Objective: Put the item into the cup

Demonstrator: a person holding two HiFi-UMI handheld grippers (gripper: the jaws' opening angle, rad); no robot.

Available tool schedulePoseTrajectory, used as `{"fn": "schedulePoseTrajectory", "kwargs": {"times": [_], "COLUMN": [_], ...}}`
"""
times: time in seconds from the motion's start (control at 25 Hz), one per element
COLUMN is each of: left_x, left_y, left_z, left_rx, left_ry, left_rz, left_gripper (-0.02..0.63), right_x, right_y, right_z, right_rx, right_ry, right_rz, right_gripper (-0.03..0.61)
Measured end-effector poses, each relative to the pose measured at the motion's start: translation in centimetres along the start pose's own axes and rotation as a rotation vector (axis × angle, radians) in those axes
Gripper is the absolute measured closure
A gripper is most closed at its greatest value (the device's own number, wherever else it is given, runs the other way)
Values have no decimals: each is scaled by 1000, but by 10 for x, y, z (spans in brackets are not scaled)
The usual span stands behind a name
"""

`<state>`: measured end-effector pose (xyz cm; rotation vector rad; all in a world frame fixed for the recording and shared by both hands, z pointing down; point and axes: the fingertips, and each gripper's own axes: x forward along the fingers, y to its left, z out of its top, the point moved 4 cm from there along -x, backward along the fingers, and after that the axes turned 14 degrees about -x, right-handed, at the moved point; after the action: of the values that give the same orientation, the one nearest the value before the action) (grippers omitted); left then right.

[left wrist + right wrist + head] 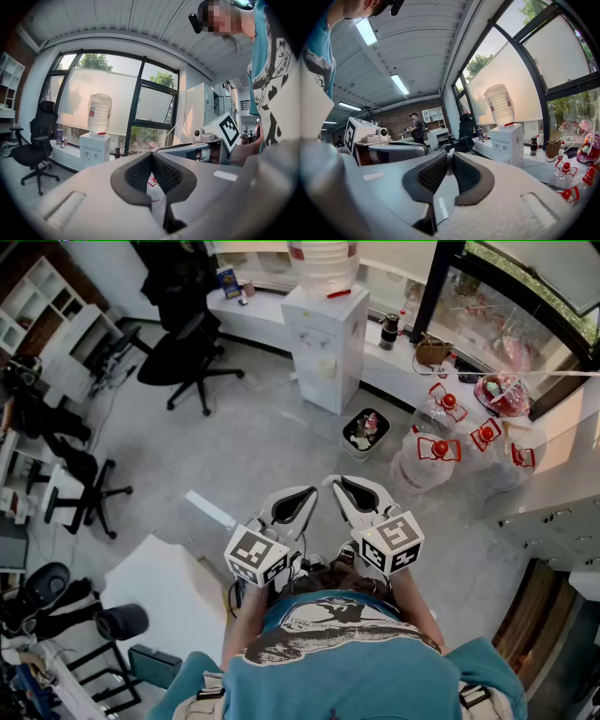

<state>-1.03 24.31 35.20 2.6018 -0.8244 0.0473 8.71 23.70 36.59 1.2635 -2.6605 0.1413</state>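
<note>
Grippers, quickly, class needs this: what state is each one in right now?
Left gripper: closed, holding nothing.
Right gripper: closed, holding nothing.

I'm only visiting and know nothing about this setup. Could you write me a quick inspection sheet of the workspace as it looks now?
Surface: grey floor; no worktop in front of the tongs.
Job's things: nothing seen; no cup or item in any view.
Clutter: waste bin with rubbish inside; water jugs with red handles below the window.
Grippers: left tongs shut, nothing between them; right tongs shut, nothing between them; held side by side in front of the person.
Cables: nothing seen.
Surroundings: water dispenser, black office chair, large windows.
</note>
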Motion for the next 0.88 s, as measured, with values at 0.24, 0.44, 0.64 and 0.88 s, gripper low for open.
{"fn": "schedulePoseTrajectory", "kwargs": {"times": [0.24,0.44,0.64,0.88], "left_x": [-5,-4,1,15], "left_y": [12,14,13,14], "left_z": [0,-1,-2,3], "left_rx": [-19,-16,-16,-16], "left_ry": [1,10,17,20], "left_rz": [12,13,12,23], "left_gripper": [600,601,601,601], "right_x": [6,6,5,4], "right_y": [4,2,-4,-20], "right_z": [0,-3,-1,-2], "right_rx": [-5,-9,4,22], "right_ry": [12,22,4,-1], "right_rz": [-11,-19,-23,-16], "right_gripper": [541,541,541,541]}}
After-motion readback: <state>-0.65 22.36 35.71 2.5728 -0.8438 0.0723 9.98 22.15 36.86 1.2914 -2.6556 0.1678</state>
